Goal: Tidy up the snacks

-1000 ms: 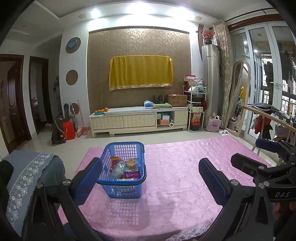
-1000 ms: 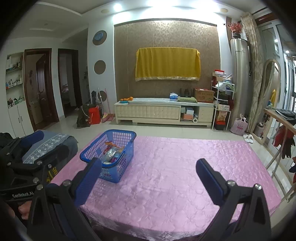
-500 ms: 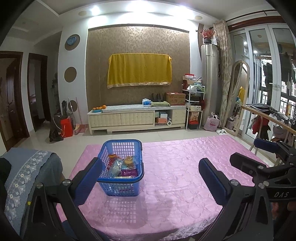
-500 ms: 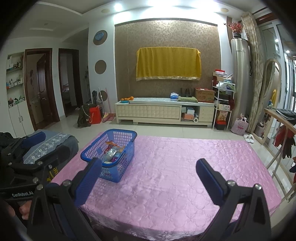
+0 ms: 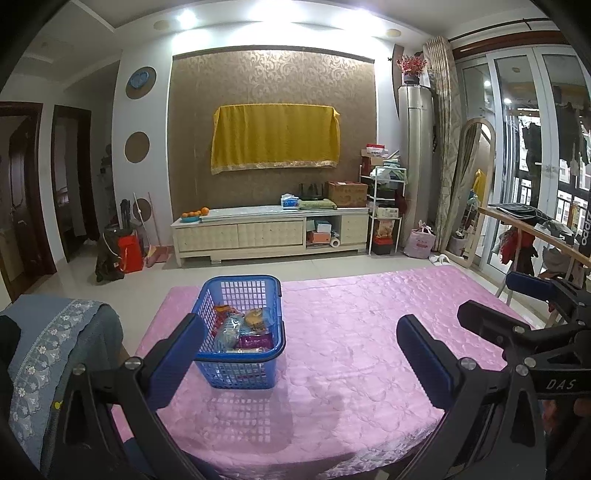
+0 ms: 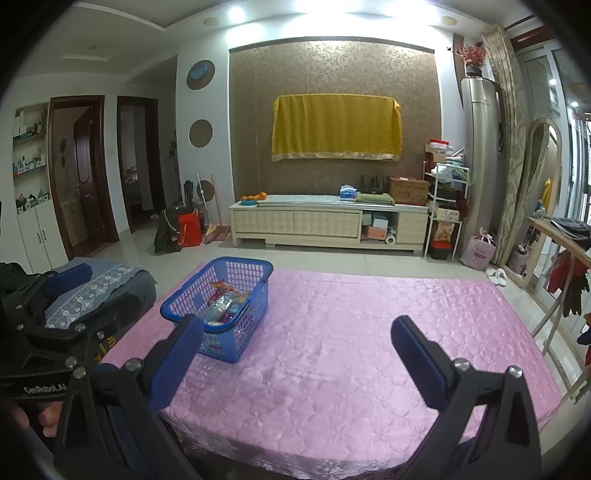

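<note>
Because the snacks (image 5: 242, 326) all lie inside the blue basket (image 5: 239, 373) standing near the left edge of the pink-covered tabletop (image 5: 351, 332), both the left gripper (image 5: 301, 350) and right gripper (image 6: 295, 350) hover short of it, jaws wide apart and holding nothing, leaving either free to reach in.

I see a bright room lit by ceiling spotlights (image 5: 186, 16) that blow out the upper wall; both views bend hard at black-vignetted edges, and the basket (image 5: 240, 332) casts a soft shadow toward me
</note>
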Available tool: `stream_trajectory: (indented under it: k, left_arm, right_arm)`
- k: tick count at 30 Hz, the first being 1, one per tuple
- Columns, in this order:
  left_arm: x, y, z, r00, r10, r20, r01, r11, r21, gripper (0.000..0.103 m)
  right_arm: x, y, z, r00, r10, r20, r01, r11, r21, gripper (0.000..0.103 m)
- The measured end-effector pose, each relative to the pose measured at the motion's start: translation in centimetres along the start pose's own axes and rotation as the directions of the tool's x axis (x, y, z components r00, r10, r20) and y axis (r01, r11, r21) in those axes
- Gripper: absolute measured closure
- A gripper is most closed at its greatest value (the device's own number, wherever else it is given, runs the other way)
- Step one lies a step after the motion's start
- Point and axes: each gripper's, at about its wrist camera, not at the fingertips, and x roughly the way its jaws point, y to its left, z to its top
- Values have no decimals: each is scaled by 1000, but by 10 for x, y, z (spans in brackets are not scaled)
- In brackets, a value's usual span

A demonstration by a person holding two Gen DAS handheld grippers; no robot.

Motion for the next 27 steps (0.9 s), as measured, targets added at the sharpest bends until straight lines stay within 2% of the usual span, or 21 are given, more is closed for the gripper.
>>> stream_trajectory:
  k: [27]
  left_arm:
    - [0, 0, 1, 999, -30, -19, 30, 1000, 6, 0]
  right_arm:
    - [-2, -4, -1, 1000, -8, -10, 8, 1000, 9, 0]
